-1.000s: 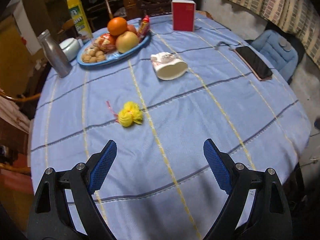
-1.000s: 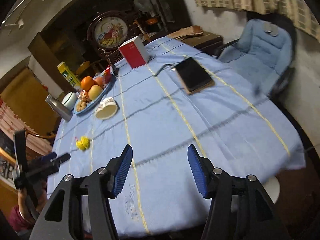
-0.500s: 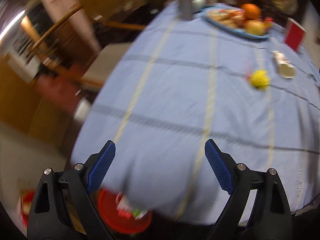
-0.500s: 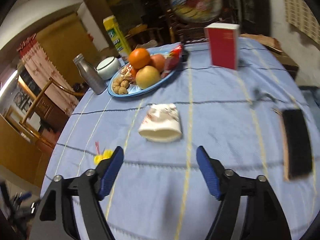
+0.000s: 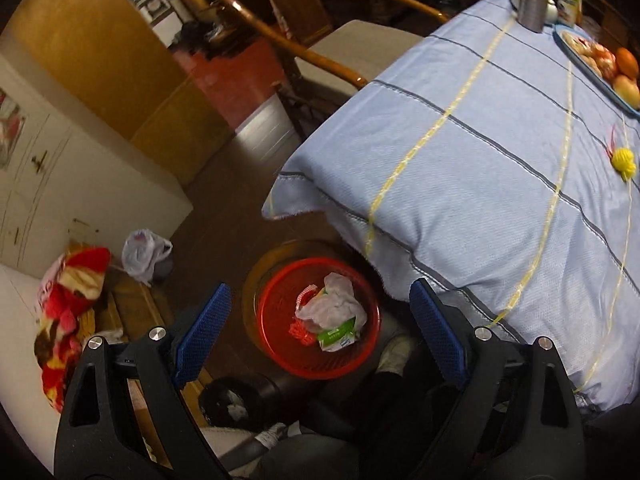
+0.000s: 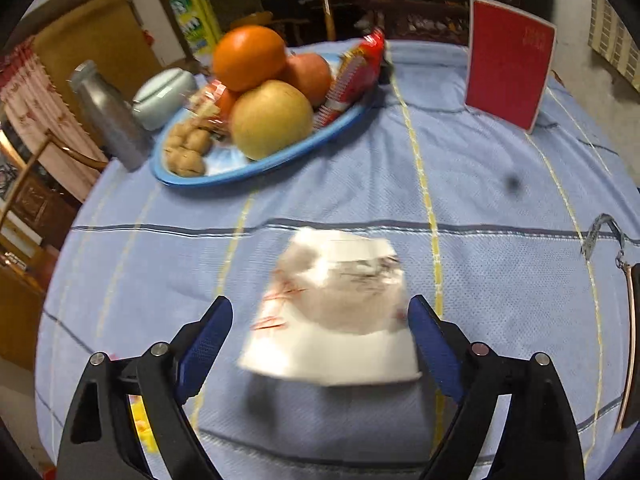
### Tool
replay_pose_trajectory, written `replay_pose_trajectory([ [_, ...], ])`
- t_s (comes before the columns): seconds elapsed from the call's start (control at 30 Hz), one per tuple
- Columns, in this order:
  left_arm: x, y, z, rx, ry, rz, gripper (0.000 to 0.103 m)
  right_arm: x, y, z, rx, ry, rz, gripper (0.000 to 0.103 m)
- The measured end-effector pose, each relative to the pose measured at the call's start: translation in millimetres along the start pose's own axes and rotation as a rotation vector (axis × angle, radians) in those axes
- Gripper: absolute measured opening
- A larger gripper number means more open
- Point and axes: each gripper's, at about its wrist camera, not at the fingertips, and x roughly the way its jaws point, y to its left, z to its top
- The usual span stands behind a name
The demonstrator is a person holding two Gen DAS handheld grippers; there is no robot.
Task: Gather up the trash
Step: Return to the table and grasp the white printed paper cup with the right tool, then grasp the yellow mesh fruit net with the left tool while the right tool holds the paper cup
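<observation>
A crushed white paper cup [image 6: 332, 316] lies on its side on the blue tablecloth [image 6: 500, 240]. My right gripper [image 6: 320, 344] is open, with a jaw on each side of the cup, not closed on it. My left gripper [image 5: 320, 332] is open and empty, held beside the table above a red trash basket [image 5: 276, 344] on the floor that holds crumpled wrappers [image 5: 334, 312]. A yellow crumpled scrap [image 5: 623, 159] lies on the tablecloth [image 5: 480, 160] at the right; a yellow bit also shows behind the right gripper's left finger [image 6: 141, 428].
A blue fruit plate [image 6: 256, 164] with orange, apples, nuts and a red snack pack sits at the back. A steel bottle [image 6: 108, 120], red box [image 6: 508, 60], phone edge [image 6: 628, 344] and keys [image 6: 600, 236] are around. Floor: black bin [image 5: 236, 400], plastic bag [image 5: 142, 254], wooden chair [image 5: 320, 60].
My left gripper swung from the tabletop off its left edge and down over the red basket. My right gripper moved forward across the table until the paper cup lies between its jaws.
</observation>
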Motion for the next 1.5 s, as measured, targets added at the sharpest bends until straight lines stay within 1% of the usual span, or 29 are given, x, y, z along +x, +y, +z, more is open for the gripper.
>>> replay_pose_trajectory([
  [0.03, 1.4, -0.1, 2.7, -0.002, 0.002, -0.010, 0.088, 4.1, -5.0, 0.8, 0.009, 0.008, -0.011, 0.088],
  [0.07, 3.1, -1.0, 6.5, 0.003, 0.001, -0.019, 0.088, 6.4, -9.0, 1.8, 0.017, 0.015, -0.015, 0.086],
  [0.1, 3.8, -4.6, 11.0, 0.013, -0.002, -0.028, 0.088, 5.7, -13.9, 2.5, 0.028, 0.011, 0.019, 0.080],
  [0.13, 3.6, -11.0, 17.4, 0.034, -0.011, -0.040, 0.088, -0.9, -17.1, 2.8, 0.035, -0.007, 0.072, 0.080],
  [0.17, 2.7, -16.9, 21.7, 0.051, -0.020, -0.047, 0.088, -8.6, -18.0, 1.9, 0.028, -0.024, 0.098, 0.078],
  [0.23, 0.5, -33.9, 34.7, 0.108, -0.047, -0.073, 0.088, -35.7, -16.1, -3.5, -0.012, -0.084, 0.123, 0.077],
  [0.33, 0.6, -62.2, 52.8, 0.179, -0.075, -0.125, 0.088, -80.3, -17.7, -20.3, -0.025, -0.133, 0.178, 0.078],
  [0.43, -0.8, -105.0, 73.9, 0.281, -0.110, -0.209, 0.088, -118.5, -21.9, -42.5, -0.036, -0.154, 0.189, 0.078],
  [0.47, -2.1, -128.9, 82.0, 0.336, -0.123, -0.253, 0.088, -135.3, -25.1, -55.2, -0.041, -0.163, 0.184, 0.079],
  [0.53, -2.9, -159.9, 90.6, 0.403, -0.138, -0.312, 0.088, -165.6, -32.5, -80.6, -0.039, -0.174, 0.161, 0.079],
  [0.57, -4.2, -182.4, 95.5, 0.446, -0.146, -0.356, 0.088, -176.3, -37.2, -90.4, -0.036, -0.178, 0.152, 0.079],
  [0.63, -6.1, -219.4, 101.5, 0.511, -0.157, -0.428, 0.088, -204.7, -48.9, -116.6, -0.021, -0.183, 0.109, 0.079],
  [0.67, -6.6, -241.5, 104.5, 0.548, -0.161, -0.468, 0.088, -213.8, -53.2, -124.2, -0.013, -0.187, 0.087, 0.079],
  [0.73, -5.3, -275.8, 108.0, 0.603, -0.168, -0.521, 0.088, -234.3, -63.1, -144.1, 0.013, -0.201, 0.035, 0.079],
  [0.77, -5.3, -299.8, 109.2, 0.640, -0.173, -0.548, 0.088, -245.6, -69.2, -155.9, 0.036, -0.205, 0.006, 0.079],
  [0.87, -0.5, -344.5, 107.2, 0.704, -0.184, -0.563, 0.088, -267.2, -83.3, -184.3, 0.098, -0.199, -0.062, 0.079],
  [1.0, 16.8, -386.2, 109.2, 0.746, -0.164, -0.558, 0.088, -289.8, -90.2, -213.1, 0.110, -0.204, -0.167, 0.079],
  [1.07, 24.2, -392.4, 108.8, 0.745, -0.152, -0.544, 0.088, -300.7, -95.1, -221.3, 0.119, -0.220, -0.206, 0.079],
  [1.13, 31.6, -397.8, 110.0, 0.726, -0.124, -0.563, 0.086, -307.4, -100.6, -226.8, 0.136, -0.235, -0.225, 0.079],
  [1.17, 33.2, -397.3, 109.9, 0.718, -0.120, -0.568, 0.083, -309.2, -103.1, -229.3, 0.143, -0.237, -0.227, 0.079],
  [1.2, 34.6, -396.9, 109.0, 0.714, -0.119, -0.582, 0.070, -310.2, -105.1, -231.5, 0.151, -0.238, -0.229, 0.079],
  [1.23, 33.5, -396.0, 107.4, 0.718, -0.137, -0.573, 0.065, -311.0, -106.2, -233.5, 0.157, -0.237, -0.228, 0.079],
  [1.27, 31.3, -394.6, 105.6, 0.725, -0.153, -0.572, 0.048, -310.4, -107.0, -233.4, 0.160, -0.238, -0.223, 0.079],
  [1.3, 28.5, -394.0, 104.9, 0.736, -0.149, -0.591, 0.042, -309.9, -105.6, -232.4, 0.158, -0.241, -0.216, 0.079],
  [1.33, 24.9, -390.5, 104.8, 0.732, -0.143, -0.616, 0.041, -309.5, -104.8, -230.8, 0.154, -0.244, -0.208, 0.079],
  [1.37, 17.4, -383.6, 105.1, 0.721, -0.159, -0.634, 0.040, -308.4, -103.0, -227.7, 0.150, -0.250, -0.192, 0.079],
  [1.43, -0.1, -368.7, 104.4, 0.717, -0.216, -0.633, 0.040, -303.6, -96.5, -218.3, 0.136, -0.262, -0.145, 0.079],
  [1.5, -20.7, -339.2, 107.6, 0.693, -0.264, -0.652, 0.040, -297.6, -87.2, -209.5, 0.119, -0.268, -0.094, 0.079],
])
